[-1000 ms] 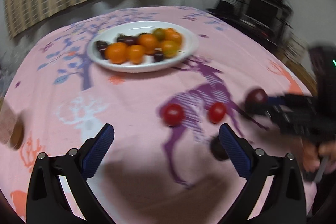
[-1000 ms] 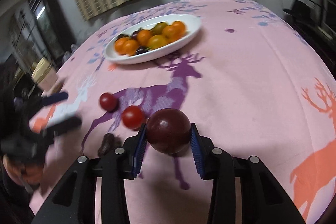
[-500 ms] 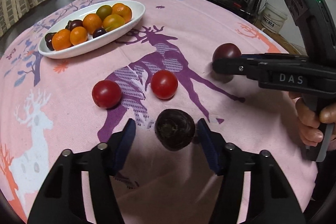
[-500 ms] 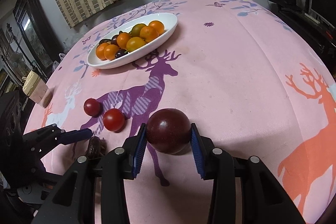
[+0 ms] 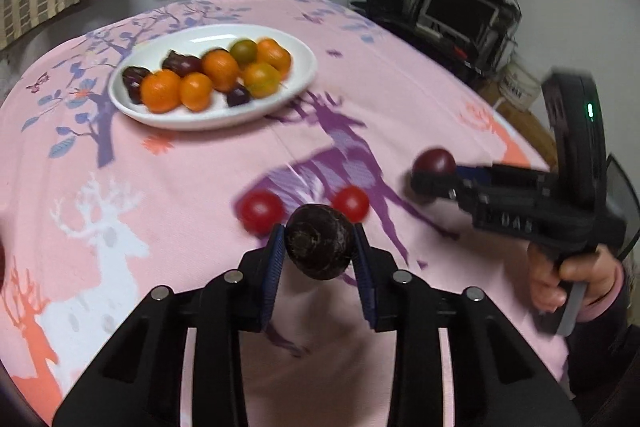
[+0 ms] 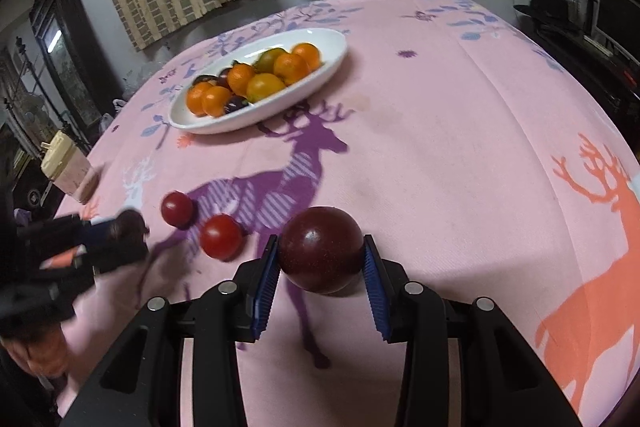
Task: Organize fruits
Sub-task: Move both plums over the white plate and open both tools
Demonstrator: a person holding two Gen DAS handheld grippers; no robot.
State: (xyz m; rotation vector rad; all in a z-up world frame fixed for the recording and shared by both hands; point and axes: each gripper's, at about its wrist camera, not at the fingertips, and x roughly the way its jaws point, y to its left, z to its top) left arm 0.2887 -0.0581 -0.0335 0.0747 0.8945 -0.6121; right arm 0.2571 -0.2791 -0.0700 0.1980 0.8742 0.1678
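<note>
Through my left wrist camera, my left claw has just been closing and now pinches a dark, wrinkled purple fruit between its blue pads, with the fruit's puckered end facing the lens. The fruit is roundish, so I can't name a long axis. Just beyond it, at 11 and 1 o'clock, two red cherry tomatoes lie on the pink deer-print cloth of the surface. At 10 o'clock, farther off, a white oval plate holds orange and dark fruits; its long axis runs left to right, tilted slightly. At 3 o'clock my right claw grips a round maroon plum, and my right hand wraps its handle. Blurred letters on that claw's body look like "DAS", though motion smear makes me unsure.

Through my right wrist camera, my right claw is clamped on the plum, both pads pressing its sides, with the plum's underside down near the cloth. It is nearly a sphere, with no clear long axis. The tomatoes sit at 10 o'clock, near the claw. My left claw shows blurred at 9 o'clock with the dark fruit at its tip. The plate lies at 11 o'clock, well apart, its long axis running from lower left to upper right. A pale container stands near the surface's left edge; I can read no writing on it.
</note>
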